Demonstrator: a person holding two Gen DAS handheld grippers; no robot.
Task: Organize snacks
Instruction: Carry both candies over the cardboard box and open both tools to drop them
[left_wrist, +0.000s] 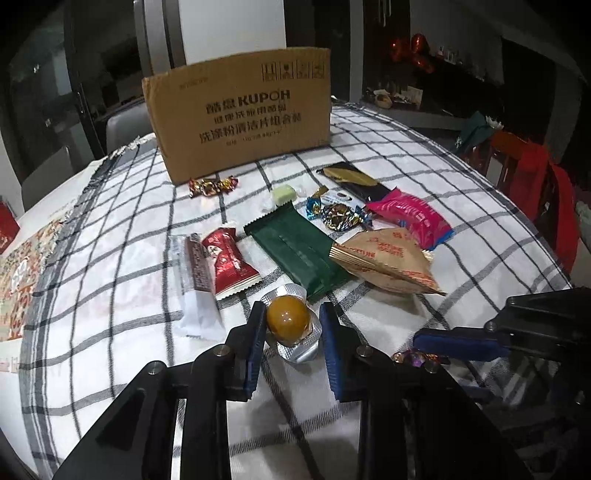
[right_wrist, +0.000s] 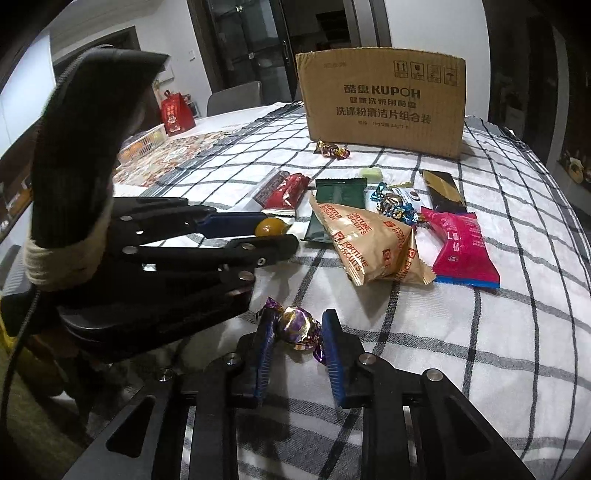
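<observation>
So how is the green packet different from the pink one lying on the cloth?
The green packet is flat, long and dark, with plain folds; the pink packet is puffy, shorter and bright, with white print and a blue edge. The green packet lies mid-table, partly under the Fortune Biscuits bag; the pink packet lies to that bag's right, its corner behind the bag. Both are sealed wrappers lying on the checked cloth, ungripped.

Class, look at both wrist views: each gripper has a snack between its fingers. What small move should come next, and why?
Probably lift both grippers straight up a little. The left gripper is closed around the foil-backed yellow ball and the right gripper around the purple-wrapped candy, yet both snacks seem to lie on the checked cloth, short of the cardboard box.
</observation>
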